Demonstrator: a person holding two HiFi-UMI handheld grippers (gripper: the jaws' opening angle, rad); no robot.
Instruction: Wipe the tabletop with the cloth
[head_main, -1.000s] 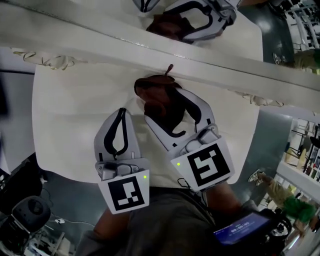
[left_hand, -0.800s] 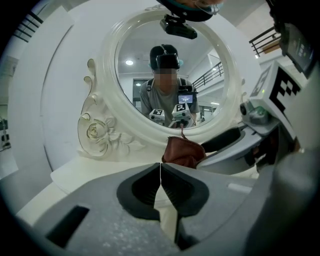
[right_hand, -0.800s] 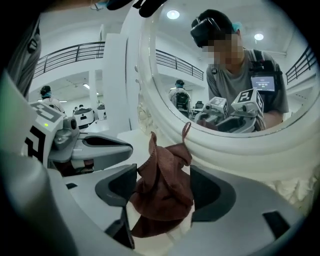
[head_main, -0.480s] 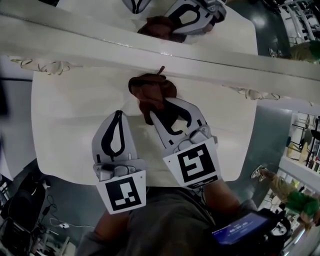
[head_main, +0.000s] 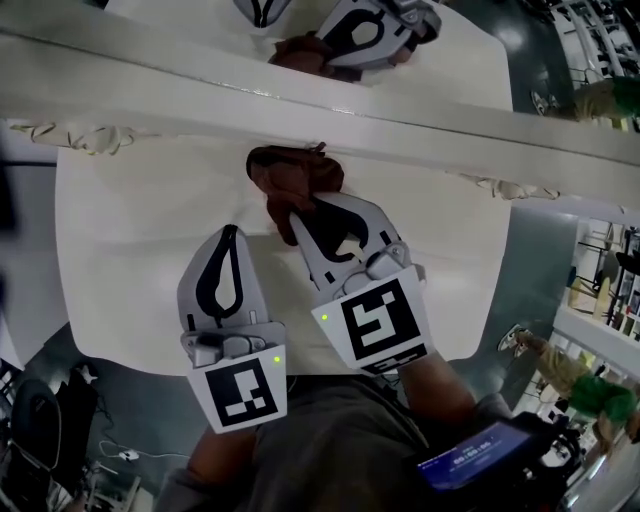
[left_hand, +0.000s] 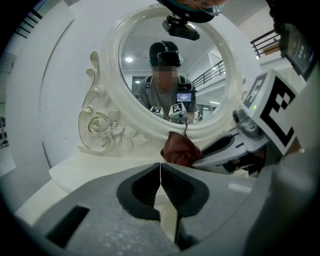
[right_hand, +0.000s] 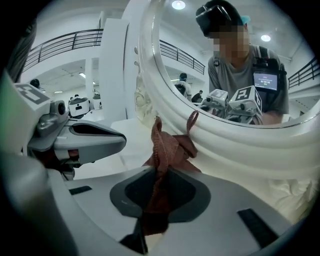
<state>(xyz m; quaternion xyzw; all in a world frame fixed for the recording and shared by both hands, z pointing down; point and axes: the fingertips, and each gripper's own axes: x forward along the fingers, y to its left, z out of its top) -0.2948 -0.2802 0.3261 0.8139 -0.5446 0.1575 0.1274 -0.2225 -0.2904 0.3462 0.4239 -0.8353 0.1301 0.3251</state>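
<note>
Pale grey left gripper (head_main: 232, 230), matching right gripper (head_main: 299, 208), black-lined fingers (head_main: 380, 226), black-and-white marker cubes (head_main: 378, 328), green lights (head_main: 324, 317), grey shirt (head_main: 330, 445)

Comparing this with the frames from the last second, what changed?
The right tongs have just been closing around the brown cloth and now pinch it. The left tongs stayed shut and empty beside them, and the cloth still lies bunched on the tabletop against the mirror frame.

R gripper (right_hand: 159, 176) jaws just closed on cloth (right_hand: 169, 148) (were wide apart).
</note>
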